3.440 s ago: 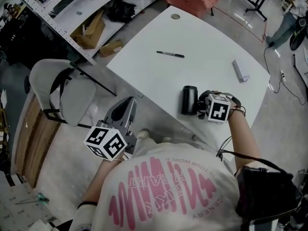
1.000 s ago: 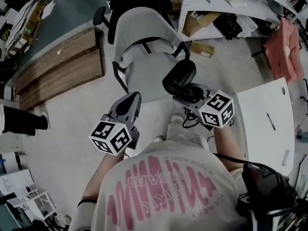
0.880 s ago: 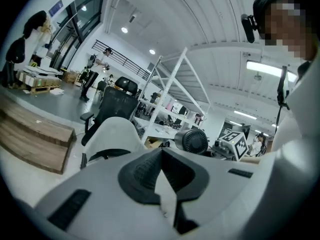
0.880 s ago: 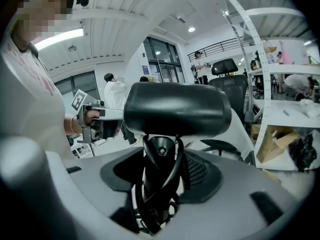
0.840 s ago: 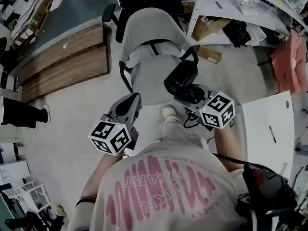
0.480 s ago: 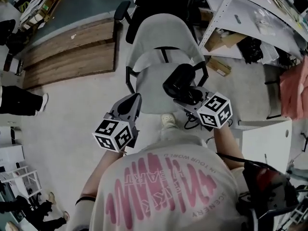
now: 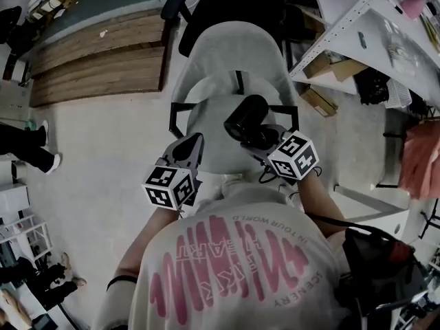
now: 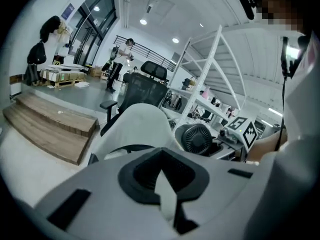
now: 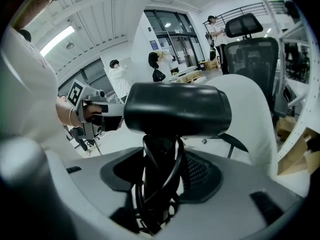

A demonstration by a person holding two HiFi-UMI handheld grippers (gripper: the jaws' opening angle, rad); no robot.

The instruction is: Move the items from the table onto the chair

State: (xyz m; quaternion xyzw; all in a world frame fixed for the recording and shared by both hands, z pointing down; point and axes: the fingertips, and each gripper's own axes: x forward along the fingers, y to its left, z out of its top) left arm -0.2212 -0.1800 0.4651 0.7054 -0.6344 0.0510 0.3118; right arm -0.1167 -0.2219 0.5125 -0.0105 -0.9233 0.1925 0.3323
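Right tool is clamped on the handle of the black hair dryer. In the right gripper view the jaws pinch that handle with the cord looped round it, and the barrel lies crosswise above them. So the grip is on the narrow part, with the heavy end out front. The dryer hangs in the air over the pale chair, above the right side of the seat as I look down, not yet touching it.

Left tool has its jaws pressed together with nothing in them. It hovers just beside the seat's near left edge, and I'd leave it there, out of the way.

Now the set-down, and here's how I'd want it:
- I aim for the middle of the seat, well in from the near edge. That barrel is round and I judge it will roll if it lands near the lip.
- I bring it down between the dark armrests without brushing either one.
- I lay the barrel's side flat on the seat first, so the chair takes the weight before I let go.
- Only then do I open the jaws, and open them wide.
- I back out along the handle, because those cord loops look ready to snag a jaw and drag the dryer with me.
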